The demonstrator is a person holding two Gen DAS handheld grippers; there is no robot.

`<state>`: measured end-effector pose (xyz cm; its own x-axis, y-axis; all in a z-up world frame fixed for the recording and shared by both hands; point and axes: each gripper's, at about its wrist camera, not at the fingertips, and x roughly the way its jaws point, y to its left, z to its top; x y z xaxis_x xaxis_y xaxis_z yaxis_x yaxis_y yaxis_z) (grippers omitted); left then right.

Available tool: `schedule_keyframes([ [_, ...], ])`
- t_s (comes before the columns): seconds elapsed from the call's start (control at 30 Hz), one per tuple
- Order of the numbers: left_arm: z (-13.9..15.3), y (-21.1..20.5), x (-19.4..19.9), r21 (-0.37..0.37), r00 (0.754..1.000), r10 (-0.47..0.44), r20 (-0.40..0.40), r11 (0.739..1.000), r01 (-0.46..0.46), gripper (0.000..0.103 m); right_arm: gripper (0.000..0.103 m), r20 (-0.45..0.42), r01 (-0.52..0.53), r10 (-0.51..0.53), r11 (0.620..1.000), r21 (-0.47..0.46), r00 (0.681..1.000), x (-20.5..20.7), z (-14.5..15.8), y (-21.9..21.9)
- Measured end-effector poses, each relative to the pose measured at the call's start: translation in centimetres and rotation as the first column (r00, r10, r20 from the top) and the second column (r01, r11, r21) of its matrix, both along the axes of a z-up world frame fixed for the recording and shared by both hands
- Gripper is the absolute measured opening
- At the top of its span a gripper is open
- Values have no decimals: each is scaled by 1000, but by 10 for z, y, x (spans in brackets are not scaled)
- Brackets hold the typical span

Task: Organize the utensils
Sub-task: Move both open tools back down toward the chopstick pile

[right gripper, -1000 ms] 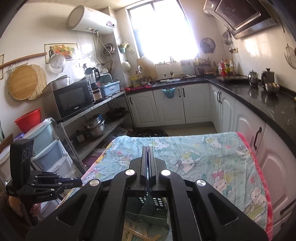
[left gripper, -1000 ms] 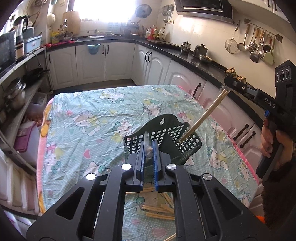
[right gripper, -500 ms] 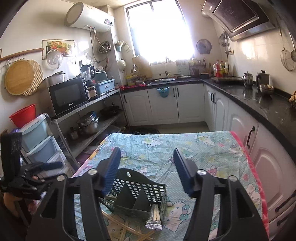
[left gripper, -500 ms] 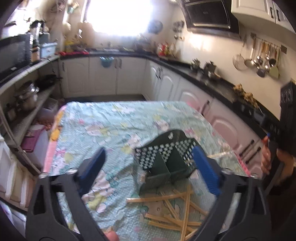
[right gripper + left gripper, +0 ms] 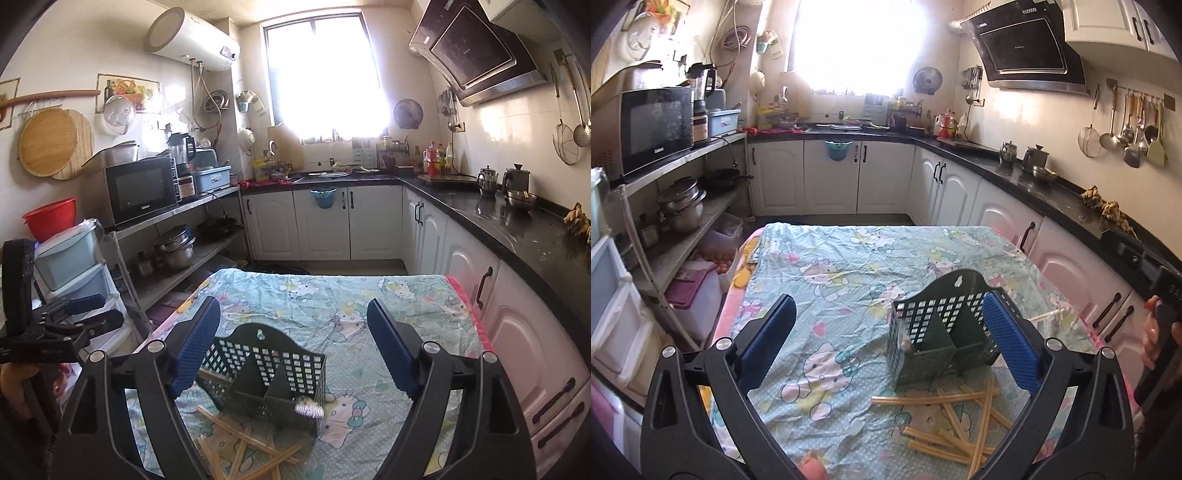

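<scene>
A dark green perforated utensil caddy (image 5: 938, 334) with inner dividers stands upright on the cartoon-print tablecloth (image 5: 849, 266), and a loose pile of pale wooden chopsticks (image 5: 956, 421) lies crisscrossed on the cloth just in front of it. A crinkled silvery object (image 5: 308, 409) sits in the caddy's left end compartment, too blurred to identify, and some chopsticks run behind the gripper frames. Both the left gripper (image 5: 886, 347) and the right gripper (image 5: 291, 347) hover above the table with blue-padded fingers spread wide, holding nothing.
</scene>
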<state>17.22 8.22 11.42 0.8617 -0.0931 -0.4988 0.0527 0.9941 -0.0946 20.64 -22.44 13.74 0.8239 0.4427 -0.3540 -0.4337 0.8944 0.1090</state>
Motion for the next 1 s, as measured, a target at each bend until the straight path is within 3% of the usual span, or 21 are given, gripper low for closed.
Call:
schedule_keyframes([
  [0.63,-35,-19,-39,75,1000,13,22,997,-15,93,83,-70,-39,34,997,-72,997,-49,-51,6],
  [1.0,-57,-23,-52,69,1000,15,-5,998,-14,93,83,-115,-73,59,990,-122,992,-65,-78,15],
])
